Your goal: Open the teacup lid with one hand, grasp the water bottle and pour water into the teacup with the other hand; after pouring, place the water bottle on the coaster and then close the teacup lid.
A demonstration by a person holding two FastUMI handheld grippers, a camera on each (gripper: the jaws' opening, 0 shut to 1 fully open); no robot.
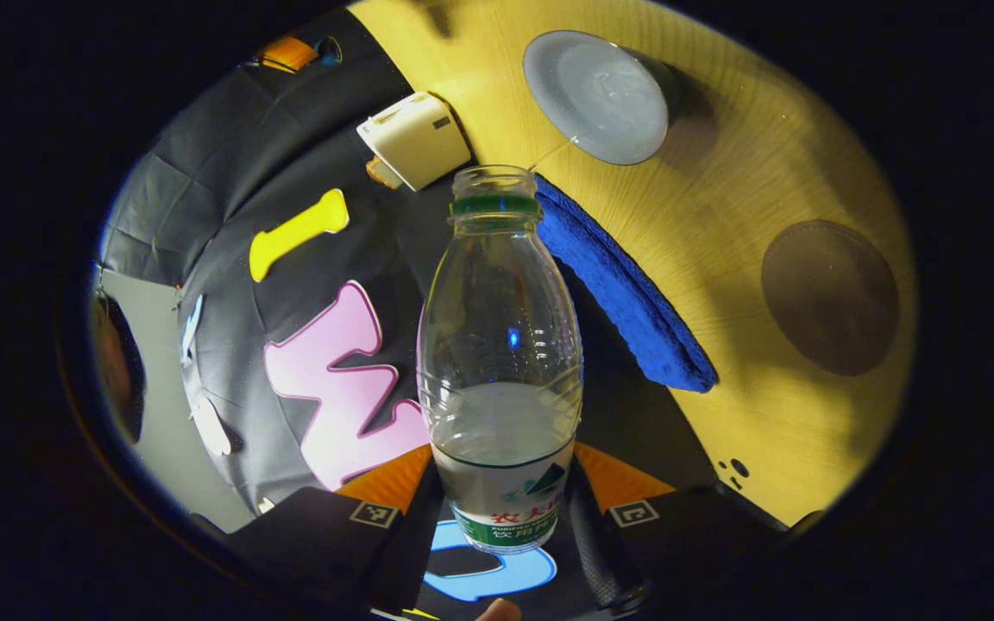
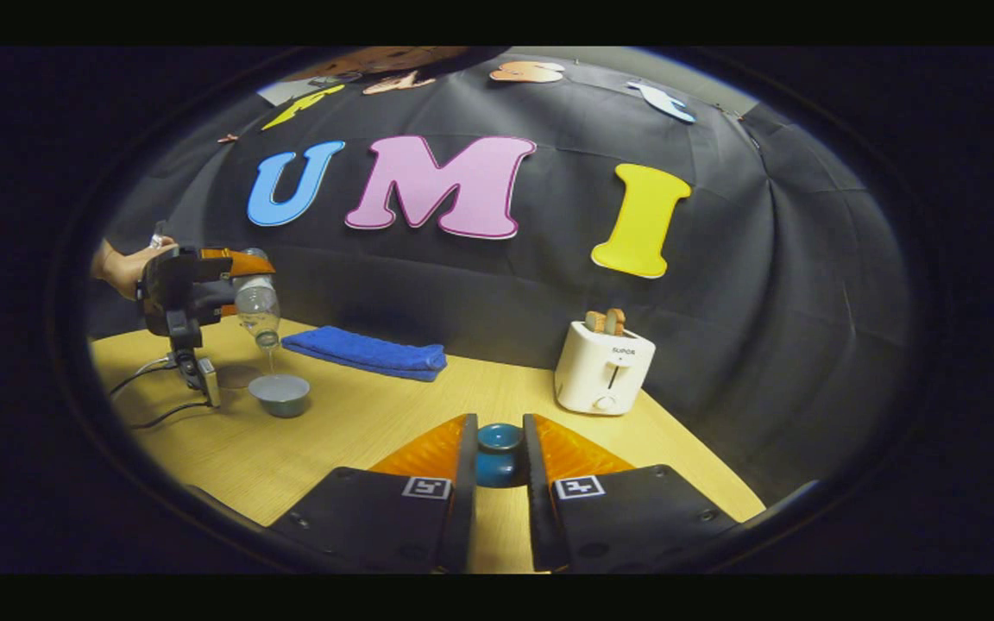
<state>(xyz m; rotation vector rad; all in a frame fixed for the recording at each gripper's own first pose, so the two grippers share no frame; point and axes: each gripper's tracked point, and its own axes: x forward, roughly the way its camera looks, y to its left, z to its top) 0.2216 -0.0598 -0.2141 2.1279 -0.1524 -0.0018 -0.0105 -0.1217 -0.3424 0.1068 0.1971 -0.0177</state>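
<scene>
My left gripper point(image 1: 504, 487) is shut on a clear plastic water bottle point(image 1: 501, 345), which is uncapped and partly filled. The bottle is tipped toward the grey teacup point(image 1: 596, 95) on the yellow table. In the right gripper view the bottle point(image 2: 257, 312) hangs neck-down over the teacup point(image 2: 279, 394), and a thin stream of water runs into it. A hand point(image 2: 122, 267) holds that left gripper point(image 2: 248, 285). My right gripper point(image 2: 499, 442) is shut on the teal teacup lid point(image 2: 499, 455), held off to the right of the cup. A round brown coaster point(image 1: 829, 297) lies beside the teacup.
A folded blue towel point(image 2: 368, 352) lies along the table's back edge. A white toaster point(image 2: 602, 369) with bread in it stands at the right. Cables point(image 2: 147, 379) trail over the table's left side under the left gripper.
</scene>
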